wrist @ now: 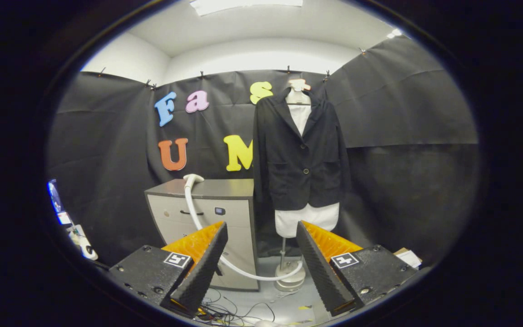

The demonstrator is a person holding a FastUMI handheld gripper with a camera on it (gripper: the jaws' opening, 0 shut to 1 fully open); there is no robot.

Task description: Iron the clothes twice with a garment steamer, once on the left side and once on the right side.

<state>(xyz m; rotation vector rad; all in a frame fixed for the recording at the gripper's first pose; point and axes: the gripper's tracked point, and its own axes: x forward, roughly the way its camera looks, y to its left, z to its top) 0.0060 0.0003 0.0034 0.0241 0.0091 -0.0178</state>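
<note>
- The steamer head (193, 178) rests on the back left corner of the cabinet top, at about 11 o'clock from the gripper (259, 236); its shape is too small to make out beyond a pale rounded end.
- Its white hose (192, 210) drops down the cabinet front, passes behind the left finger (202, 268), then curves across the floor to the base of the stand (290, 277). Where the hose ends is hidden there.
- A dark jacket (298, 150) hangs buttoned on a white dress form (307, 220) at 12 o'clock, well beyond the fingers. The form shows at the collar opening and below the hem.
- The gripper stands wide apart, fingers holding nothing, the stand's pole showing in the gap between them.
- The grey cabinet (207, 213) stands just left of the jacket; its drawers are closed, so any contents are unseen.
- Loose cables (225, 311) lie tangled on the floor near 6 o'clock, partly cut off.
- At 9 o'clock, a lit screen (55, 195) and small white objects are too distorted to identify.
- A box corner (407, 256) peeks out behind the right finger (318, 268) at 4 o'clock.
</note>
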